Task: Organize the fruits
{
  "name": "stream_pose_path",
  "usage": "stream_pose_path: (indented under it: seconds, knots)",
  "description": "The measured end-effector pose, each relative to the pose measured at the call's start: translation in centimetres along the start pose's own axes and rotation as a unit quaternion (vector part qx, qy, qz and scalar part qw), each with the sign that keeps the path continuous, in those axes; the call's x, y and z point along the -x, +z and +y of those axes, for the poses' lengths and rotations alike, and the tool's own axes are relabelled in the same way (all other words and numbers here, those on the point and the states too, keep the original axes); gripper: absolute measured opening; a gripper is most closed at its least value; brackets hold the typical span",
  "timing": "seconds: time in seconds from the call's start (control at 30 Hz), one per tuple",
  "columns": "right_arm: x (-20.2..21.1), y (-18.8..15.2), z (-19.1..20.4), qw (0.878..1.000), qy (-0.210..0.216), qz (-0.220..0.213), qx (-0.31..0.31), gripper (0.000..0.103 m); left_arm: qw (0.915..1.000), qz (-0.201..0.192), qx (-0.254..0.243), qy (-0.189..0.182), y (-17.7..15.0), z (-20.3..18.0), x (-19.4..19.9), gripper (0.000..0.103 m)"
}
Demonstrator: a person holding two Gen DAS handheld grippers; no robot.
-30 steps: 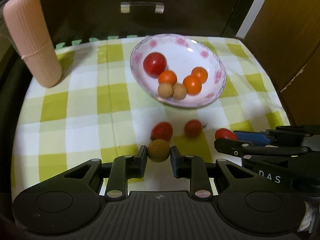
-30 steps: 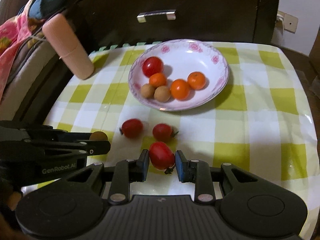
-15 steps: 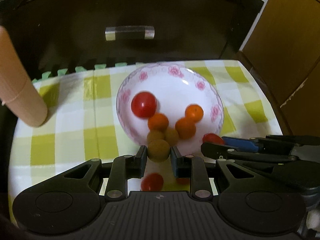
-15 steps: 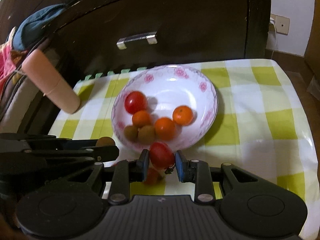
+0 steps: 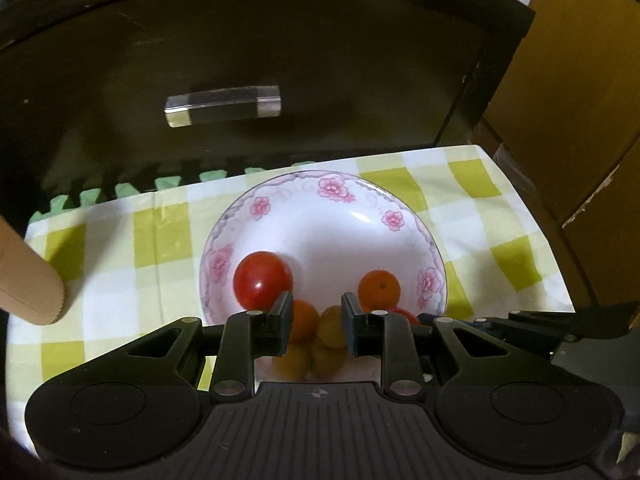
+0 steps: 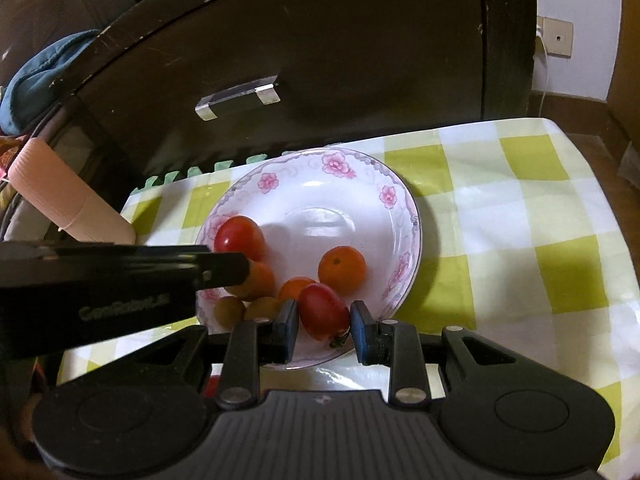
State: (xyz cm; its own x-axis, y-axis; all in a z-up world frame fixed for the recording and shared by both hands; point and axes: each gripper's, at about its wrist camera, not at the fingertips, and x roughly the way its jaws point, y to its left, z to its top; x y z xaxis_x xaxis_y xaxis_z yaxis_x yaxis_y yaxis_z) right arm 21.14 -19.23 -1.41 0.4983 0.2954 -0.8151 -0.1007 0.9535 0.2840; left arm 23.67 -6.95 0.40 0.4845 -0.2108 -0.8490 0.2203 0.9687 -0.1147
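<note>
A white floral bowl (image 5: 340, 216) (image 6: 360, 184) sits on the checked cloth and holds a red tomato (image 5: 262, 280) (image 6: 239, 237), small oranges (image 5: 379, 290) (image 6: 342, 270) and brown round fruits (image 5: 332, 326) (image 6: 229, 312). My left gripper (image 5: 315, 326) hangs over the bowl's near side, jaws parted, nothing gripped; the brown fruits lie below the gap. My right gripper (image 6: 324, 326) is over the bowl's near rim with an oblong red tomato (image 6: 323, 311) between its jaws, which look slightly parted from it.
A dark cabinet with a clear drawer handle (image 5: 223, 105) (image 6: 238, 96) stands right behind the table. A pink ribbed cylinder (image 5: 24, 280) (image 6: 68, 196) lies at the left. The cloth's right edge (image 6: 592, 216) drops off to the floor.
Both grippers moved forward over the bowl. The left jaws opened and the brown fruit dropped among the fruits. The right jaws widened a little around the red tomato.
</note>
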Motion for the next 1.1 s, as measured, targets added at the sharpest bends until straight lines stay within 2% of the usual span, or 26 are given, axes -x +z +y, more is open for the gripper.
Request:
stream_pose_path:
  seconds: [0.2,0.4,0.73,1.1]
  knots:
    - [-0.7,0.3,-0.1,1.000,0.002,-0.007,-0.004,0.028,1.0000,0.002,0.008,-0.003,-0.2,0.4,-0.8,0.039]
    - [-0.9,0.6,-0.3,1.000,0.003,-0.011,-0.011,0.028,0.9999,-0.007,0.014,0.000,-0.1,1.0,-0.1,0.038]
    - [0.9,0.8,0.6,0.999,-0.001,-0.033,-0.005,0.033,0.9995,-0.026,0.014,0.004,-0.5,1.2,2.4,0.042]
    - [3.3,-0.9,1.3,0.999,-0.011,-0.038,0.001,0.033,0.9994,-0.031,-0.003,0.015,-2.6,0.8,5.1,0.044]
